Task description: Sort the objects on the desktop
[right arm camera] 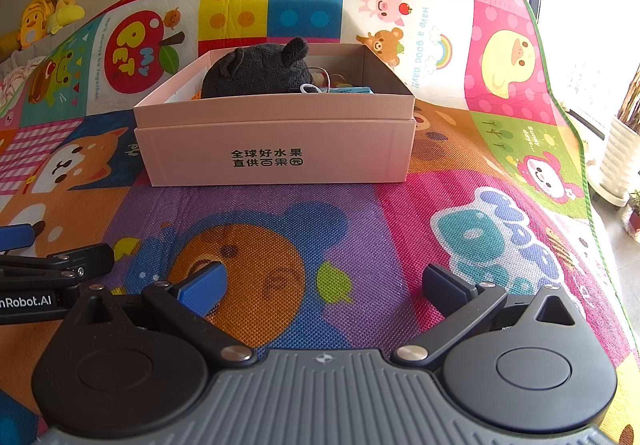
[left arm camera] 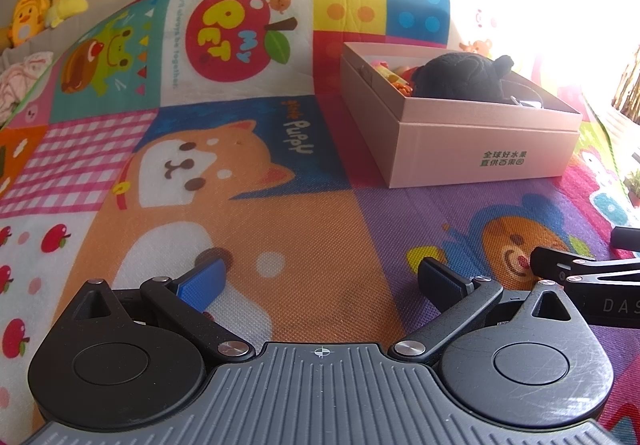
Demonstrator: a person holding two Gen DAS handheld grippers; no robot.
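A pink cardboard box stands on the colourful play mat, to the right and ahead in the left wrist view, and straight ahead in the right wrist view. Inside lie a dark grey plush toy, also in the right wrist view, some orange and yellow small items, and a blue item with glasses. My left gripper is open and empty, low over the mat. My right gripper is open and empty, a short way before the box.
The play mat covers the surface; its right edge drops off toward a white plant pot. Yellow plush toys sit at the far left by the wall. The other gripper shows at each view's edge.
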